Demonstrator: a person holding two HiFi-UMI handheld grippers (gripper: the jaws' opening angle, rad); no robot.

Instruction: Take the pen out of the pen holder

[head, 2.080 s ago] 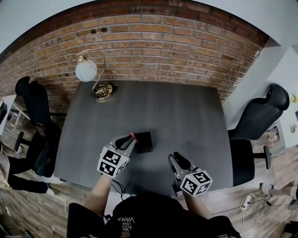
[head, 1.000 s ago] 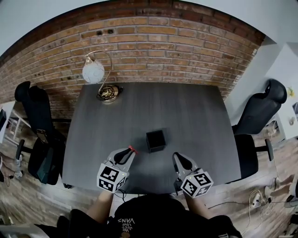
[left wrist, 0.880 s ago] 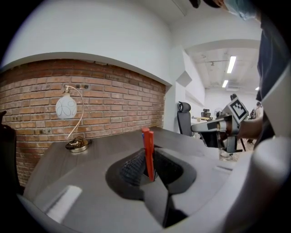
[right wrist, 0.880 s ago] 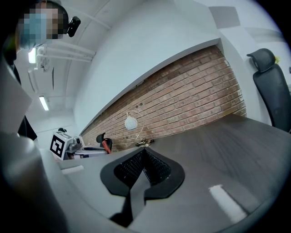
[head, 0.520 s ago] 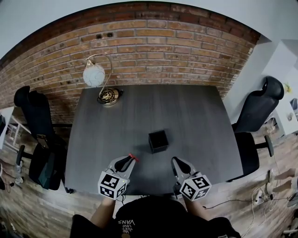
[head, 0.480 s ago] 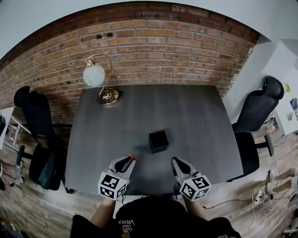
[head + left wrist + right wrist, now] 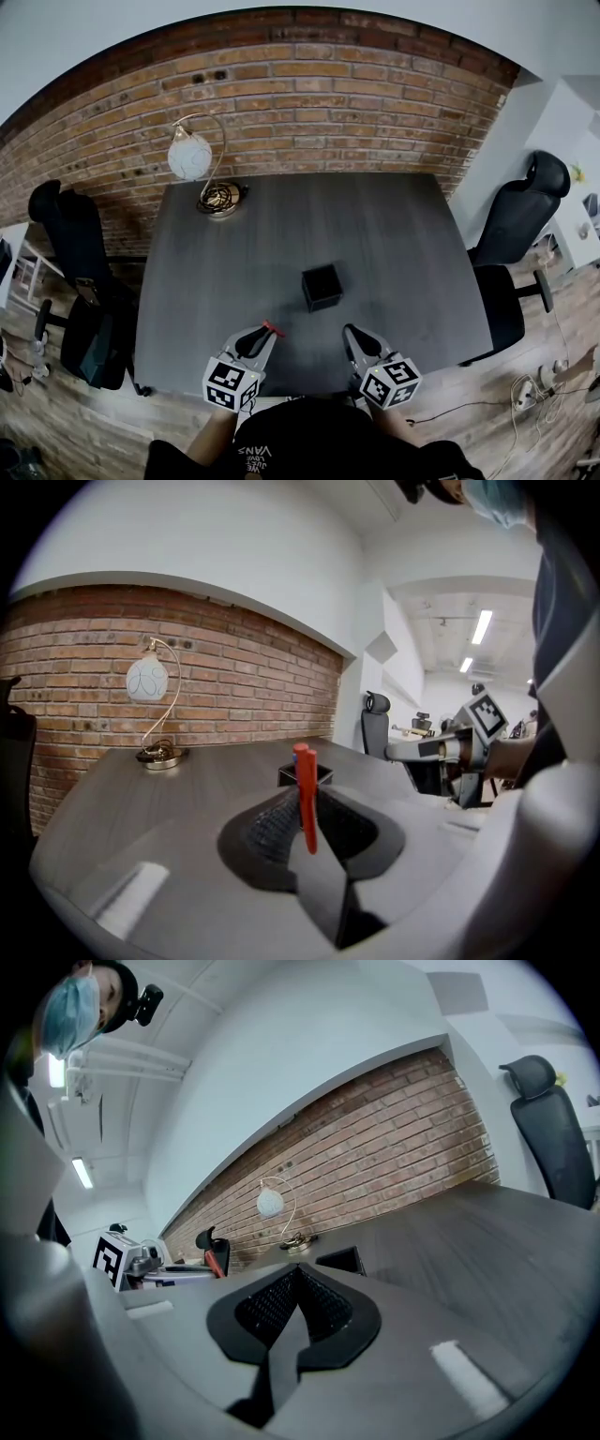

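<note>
- Between the jaws of the left tool (image 7: 263, 336), that's where the red pen (image 7: 305, 794) is right now; the jaws are pinched down narrow on its lower stretch, and the top end pokes out past the tips. It's already clear of the black pen holder (image 7: 322, 287), which sits by itself in the middle of the desk (image 7: 281, 225), well apart from both tools. How do you reckon this thing handles?

- Light as anything, I'd guess; thin, stiff plastic barrel, so it shouldn't bend or crush under those ribbed pads; not fragile either. The catch is that it looks smooth and round, so in a two-sided pinch it could roll or swing like a little lever; more so because the hold looks nearer one end than the middle.

- So where would you grab it, ideally?

- Mid-barrel, pads square across it, so the weight balances and it can't pivot; no need for much squeeze, just enough that it doesn't slide. I'd keep off the tapered tip; less surface there and it'd squirt out.

- And the right tool (image 7: 357, 339)?

- Its jaws are closed together with nothing in them; it's over the front edge of the desk beside the left one, free to steady the holder if that ever needs it.
</note>
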